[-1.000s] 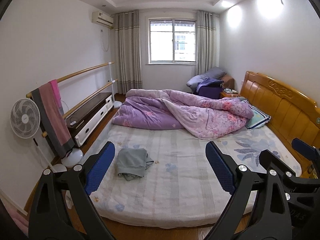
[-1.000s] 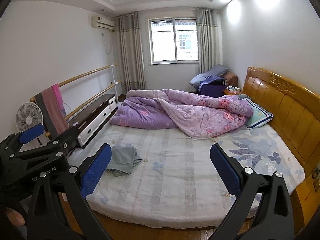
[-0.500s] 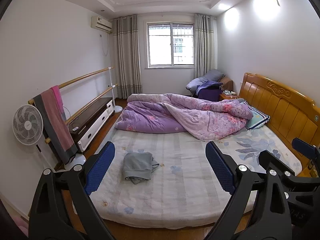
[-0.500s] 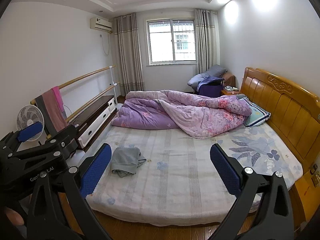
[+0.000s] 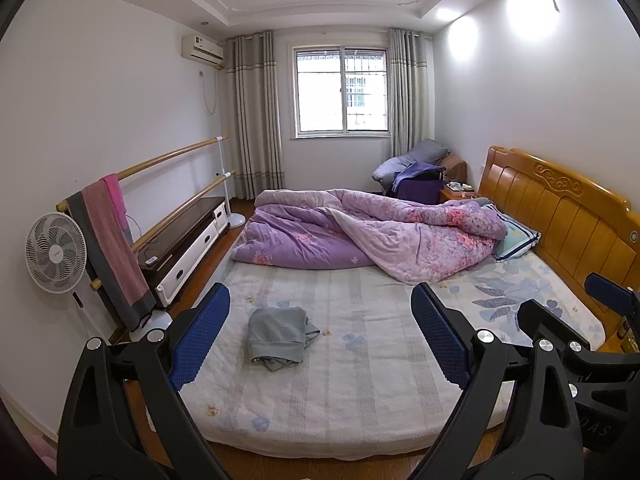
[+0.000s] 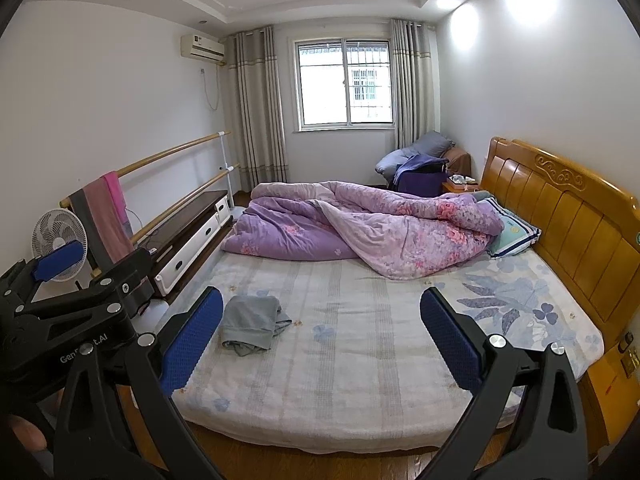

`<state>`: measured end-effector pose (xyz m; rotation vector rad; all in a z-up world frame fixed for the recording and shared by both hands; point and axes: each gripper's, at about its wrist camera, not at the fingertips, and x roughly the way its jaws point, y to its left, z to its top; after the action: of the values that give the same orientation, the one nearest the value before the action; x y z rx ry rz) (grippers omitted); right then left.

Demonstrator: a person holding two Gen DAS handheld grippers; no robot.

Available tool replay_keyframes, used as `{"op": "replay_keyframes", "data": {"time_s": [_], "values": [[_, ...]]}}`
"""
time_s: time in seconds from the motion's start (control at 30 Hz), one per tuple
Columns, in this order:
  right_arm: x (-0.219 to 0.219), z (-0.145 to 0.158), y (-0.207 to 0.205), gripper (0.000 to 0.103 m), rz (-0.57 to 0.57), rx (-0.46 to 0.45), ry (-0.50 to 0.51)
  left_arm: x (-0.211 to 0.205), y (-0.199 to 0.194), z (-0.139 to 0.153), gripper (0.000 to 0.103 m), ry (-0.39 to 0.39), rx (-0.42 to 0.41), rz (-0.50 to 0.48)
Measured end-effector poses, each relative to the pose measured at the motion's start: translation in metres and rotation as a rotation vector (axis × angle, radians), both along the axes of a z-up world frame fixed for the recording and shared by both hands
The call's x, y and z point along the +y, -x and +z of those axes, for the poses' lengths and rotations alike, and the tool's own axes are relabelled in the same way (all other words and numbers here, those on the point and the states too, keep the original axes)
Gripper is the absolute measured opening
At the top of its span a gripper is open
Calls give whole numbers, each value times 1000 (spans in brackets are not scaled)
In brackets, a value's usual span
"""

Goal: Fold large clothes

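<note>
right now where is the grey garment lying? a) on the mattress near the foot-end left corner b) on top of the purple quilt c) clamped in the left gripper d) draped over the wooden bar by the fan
a: the crumpled grey garment lies flat on the mattress, apart from the purple quilt farther up the bed; the left gripper and right gripper are both open and hold nothing.

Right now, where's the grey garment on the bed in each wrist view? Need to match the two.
Left wrist: grey garment lies left of centre on the mattress, just right of the left claw's left pad.
Right wrist: grey garment sits lower left, beside the right claw's left pad.
Shared landmark: the purple floral quilt bunched behind it, toward the window.
</note>
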<state>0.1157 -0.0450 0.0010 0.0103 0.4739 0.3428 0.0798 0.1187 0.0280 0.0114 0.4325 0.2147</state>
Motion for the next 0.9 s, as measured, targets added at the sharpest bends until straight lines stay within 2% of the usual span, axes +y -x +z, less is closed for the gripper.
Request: {"op": "replay_keyframes", "data": {"time_s": [0.9], "values": [[-7, 0, -15, 95, -3, 25, -2, 7, -21, -8, 92, 23, 22, -24]]}}
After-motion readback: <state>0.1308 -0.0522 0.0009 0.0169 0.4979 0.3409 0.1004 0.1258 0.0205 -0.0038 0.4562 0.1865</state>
